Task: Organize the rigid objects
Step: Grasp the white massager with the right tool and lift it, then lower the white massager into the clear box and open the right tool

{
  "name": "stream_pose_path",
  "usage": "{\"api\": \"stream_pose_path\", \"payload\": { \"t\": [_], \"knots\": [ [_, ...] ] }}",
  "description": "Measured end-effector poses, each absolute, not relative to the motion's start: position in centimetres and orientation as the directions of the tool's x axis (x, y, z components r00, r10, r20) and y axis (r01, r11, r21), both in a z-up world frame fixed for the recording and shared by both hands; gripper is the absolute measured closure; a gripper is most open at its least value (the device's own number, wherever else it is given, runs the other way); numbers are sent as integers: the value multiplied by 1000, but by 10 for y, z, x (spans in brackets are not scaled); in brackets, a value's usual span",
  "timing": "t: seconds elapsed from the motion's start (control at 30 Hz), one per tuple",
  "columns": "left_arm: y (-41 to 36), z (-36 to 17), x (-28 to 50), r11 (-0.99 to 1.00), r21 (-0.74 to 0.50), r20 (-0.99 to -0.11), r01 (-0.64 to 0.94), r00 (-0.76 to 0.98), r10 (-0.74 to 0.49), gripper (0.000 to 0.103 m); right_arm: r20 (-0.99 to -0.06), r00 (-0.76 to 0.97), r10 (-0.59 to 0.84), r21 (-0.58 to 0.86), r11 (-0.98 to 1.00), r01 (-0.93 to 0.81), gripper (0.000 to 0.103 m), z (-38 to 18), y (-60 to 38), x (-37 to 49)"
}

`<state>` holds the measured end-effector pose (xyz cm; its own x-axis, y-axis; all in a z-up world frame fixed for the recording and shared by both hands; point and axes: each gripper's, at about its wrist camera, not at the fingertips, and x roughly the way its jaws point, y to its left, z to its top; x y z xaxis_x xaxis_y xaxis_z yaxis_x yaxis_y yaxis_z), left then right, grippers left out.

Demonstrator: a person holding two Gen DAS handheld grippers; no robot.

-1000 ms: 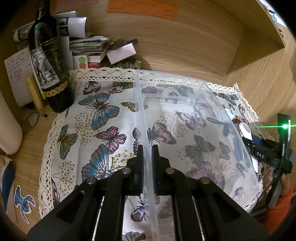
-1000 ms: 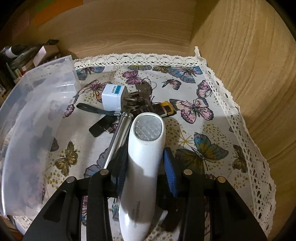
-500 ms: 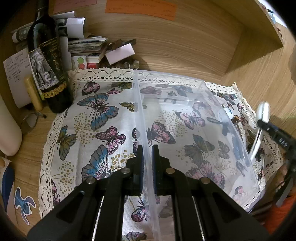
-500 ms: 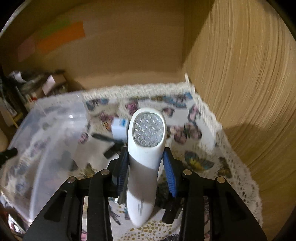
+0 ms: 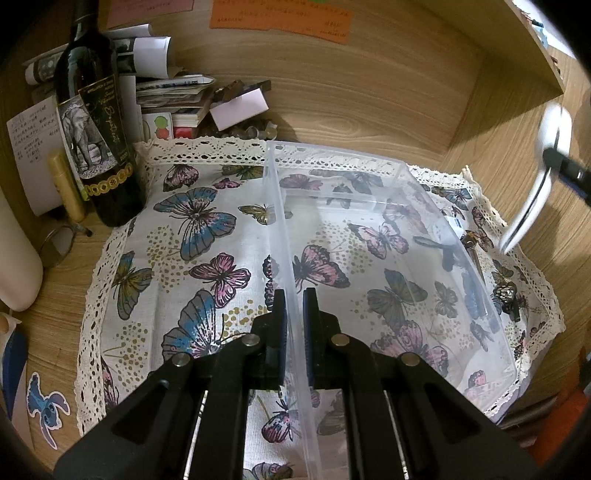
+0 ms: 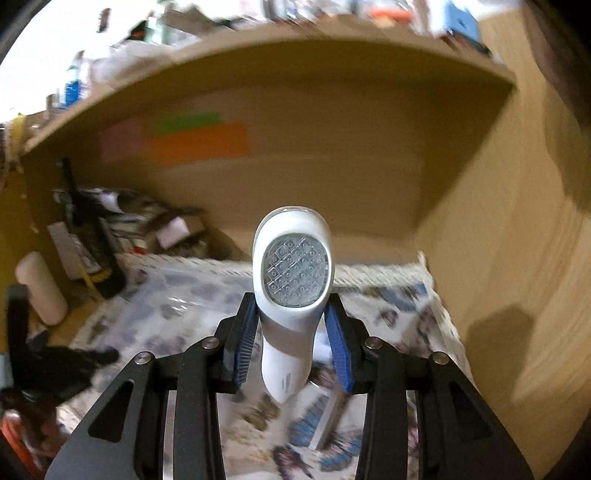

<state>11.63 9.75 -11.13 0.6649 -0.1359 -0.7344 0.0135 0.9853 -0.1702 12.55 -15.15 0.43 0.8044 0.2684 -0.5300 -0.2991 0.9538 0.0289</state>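
White handheld device (image 6: 291, 295) with a round, dimpled clear lens face sits pinched between the blue pads (image 6: 245, 339) of the right tool (image 6: 291, 345), jaws closed part way onto its narrow body, head pointing forward and up; held in the air above the butterfly cloth (image 5: 207, 236), well clear of it. Left wrist view catches it as a white blur (image 5: 546, 155) at far right, above and right of the bin. Clear plastic bin (image 5: 369, 236) stands on the cloth; left tool (image 5: 293, 314) is nearly closed, clamping the bin's near-left wall so it stays put. Bin looks empty inside; things seen through its wall appear to lie on the cloth beyond it. Step in hand, judged: carry leg of a pick-and-place, device lifted, not yet over the bin. Next move calls for swinging it left and down over the open top, lowering inside, then opening the jaws; left tool should hold the wall. Small loose items (image 5: 506, 295), keys maybe, lie on the cloth right of the bin, likely next. Writing: small print near the device's tail, too blurred to read. Wine bottle (image 5: 96, 122) at back left on the table has an elephant label with script lettering, not legible; orange notes (image 5: 280, 18) on the back wall carry writing too small to read.
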Motion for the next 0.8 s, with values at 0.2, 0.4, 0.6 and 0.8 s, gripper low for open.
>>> {"api": "stream_pose_path", "payload": {
  "t": [0.2, 0.4, 0.6, 0.8],
  "knots": [
    [97, -111, 117, 984, -179, -729, 17, 669, -144, 95, -537, 760, 366, 28, 908, -417, 69, 5, -110, 130],
    [98, -111, 116, 982, -185, -725, 24, 671, -153, 94, -614, 686, 390, 9, 872, -489, 69, -23, -73, 144],
    [99, -112, 116, 981, -193, -721, 28, 674, -161, 94, -700, 607, 376, -4, 848, -530, 69, -53, -53, 155],
    [99, -113, 116, 980, -196, -718, 36, 676, -168, 94, -761, 554, 338, -40, 828, -559, 69, -70, -38, 164]
  ]
}}
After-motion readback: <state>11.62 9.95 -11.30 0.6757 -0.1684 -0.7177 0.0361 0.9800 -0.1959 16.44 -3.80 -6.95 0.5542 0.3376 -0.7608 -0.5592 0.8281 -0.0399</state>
